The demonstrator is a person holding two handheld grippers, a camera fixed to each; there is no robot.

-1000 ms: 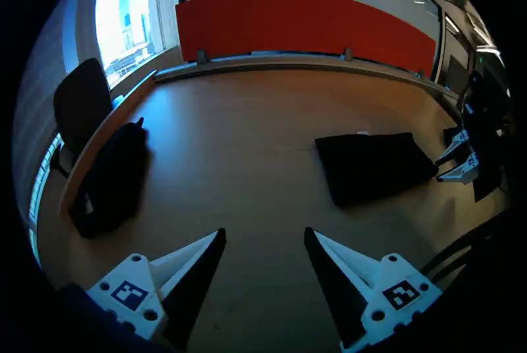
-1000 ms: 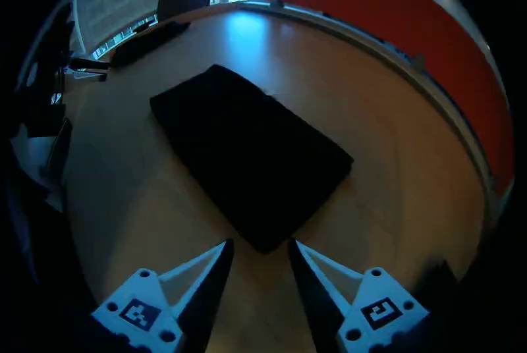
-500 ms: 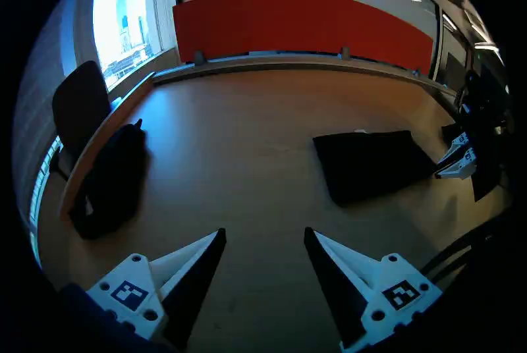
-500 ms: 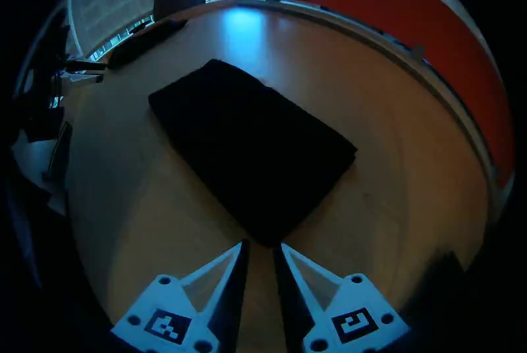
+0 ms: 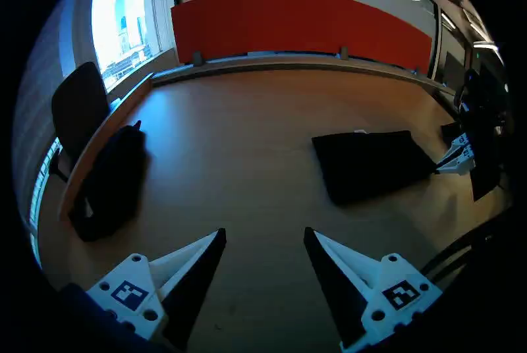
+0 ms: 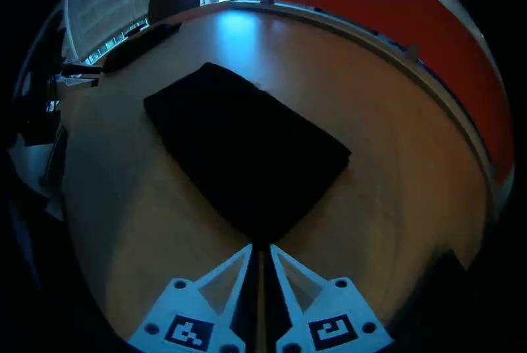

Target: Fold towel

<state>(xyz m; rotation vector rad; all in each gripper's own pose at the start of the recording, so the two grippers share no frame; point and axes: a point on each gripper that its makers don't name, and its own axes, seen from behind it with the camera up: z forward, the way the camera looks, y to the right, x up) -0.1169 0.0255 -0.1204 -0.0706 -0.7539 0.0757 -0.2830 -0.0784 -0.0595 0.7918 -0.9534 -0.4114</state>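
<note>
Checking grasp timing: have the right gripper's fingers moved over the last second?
Yes. On the right gripper, the fingers closed inward to a thin gap at the near corner of the towel.

Found the near corner of the towel (image 6: pixel 247 155) hidden at the nearly closed tips of the right claw (image 6: pixel 261 247); could not tell whether pinched or merely touched. Could not identify the dark bundle (image 5: pixel 109 182) on the worktop (image 5: pixel 250 129), too shadowed for detail.

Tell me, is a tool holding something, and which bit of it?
The right tool pinches the black towel by its nearest corner. The left tool is open, holding nothing.
</note>
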